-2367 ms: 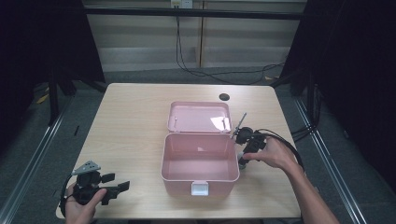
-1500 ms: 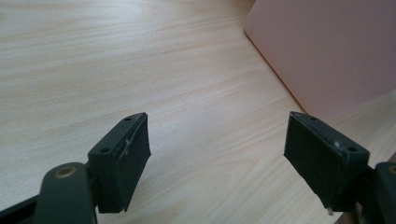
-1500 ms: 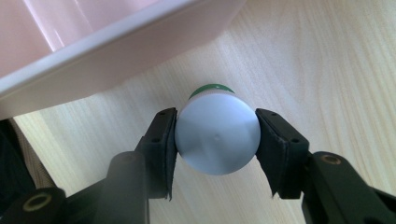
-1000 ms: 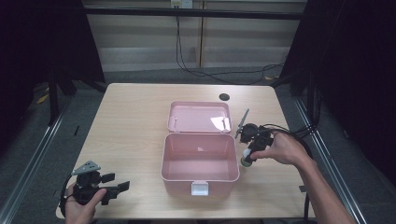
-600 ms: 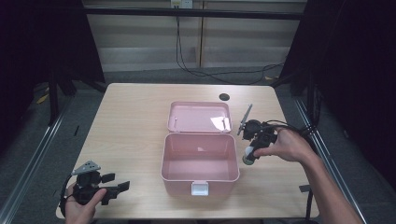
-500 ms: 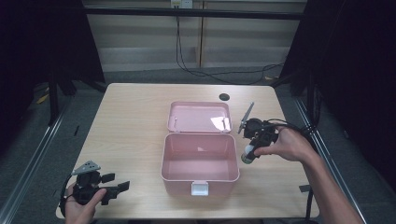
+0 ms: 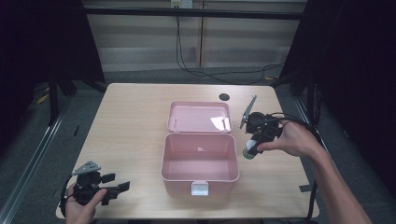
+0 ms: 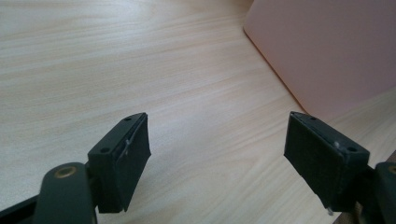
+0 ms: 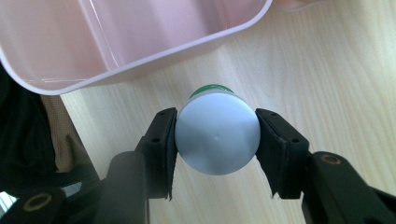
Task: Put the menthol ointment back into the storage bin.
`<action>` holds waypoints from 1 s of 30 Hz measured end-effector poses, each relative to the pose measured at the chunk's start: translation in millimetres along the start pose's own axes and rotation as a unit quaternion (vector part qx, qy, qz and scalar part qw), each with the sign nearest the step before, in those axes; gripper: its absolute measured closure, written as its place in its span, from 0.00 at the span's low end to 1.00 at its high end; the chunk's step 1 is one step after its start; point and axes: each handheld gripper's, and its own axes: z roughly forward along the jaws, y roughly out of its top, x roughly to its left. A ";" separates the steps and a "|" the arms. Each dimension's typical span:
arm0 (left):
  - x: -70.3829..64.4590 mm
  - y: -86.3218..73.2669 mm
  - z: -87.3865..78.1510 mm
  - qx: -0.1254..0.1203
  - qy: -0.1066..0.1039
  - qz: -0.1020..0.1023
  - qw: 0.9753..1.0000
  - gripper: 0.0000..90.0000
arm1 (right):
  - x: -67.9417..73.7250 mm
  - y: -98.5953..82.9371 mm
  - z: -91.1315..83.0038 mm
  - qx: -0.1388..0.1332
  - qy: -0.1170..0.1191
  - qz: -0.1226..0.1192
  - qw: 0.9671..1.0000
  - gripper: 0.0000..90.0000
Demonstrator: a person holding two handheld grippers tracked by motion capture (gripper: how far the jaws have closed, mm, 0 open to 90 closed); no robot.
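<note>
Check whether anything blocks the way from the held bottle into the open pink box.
Nothing visible does. The right gripper holds the bottle just right of the box, whose lid lies folded back. Only the box's right wall is between them, and the bottle must be lifted over it. The inside looks empty.

I am seeing a light wooden table [image 7: 130, 116] standing on grey floor [image 7: 140, 74], with black cables [image 7: 205, 70] lying before a pale panelled wall [image 7: 140, 42].

The bottle's [image 9: 217, 132] label is hidden behind its white base.
</note>
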 end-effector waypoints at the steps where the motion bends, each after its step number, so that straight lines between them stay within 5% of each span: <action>1: -0.1 0.2 0.1 0.000 0.000 0.002 1.000 0.25 | 0.1 0.7 -2.3 -0.001 -0.002 -0.002 1.000 0.57; 13: 0.9 0.1 -0.7 -0.002 -0.001 0.000 1.000 0.25 | 9.9 8.8 -29.1 -0.010 -0.015 -0.019 1.000 0.57; 30: 1.1 0.1 -1.1 -0.003 -0.001 0.001 1.000 0.25 | 22.9 36.7 -42.4 -0.012 -0.011 -0.053 0.998 0.57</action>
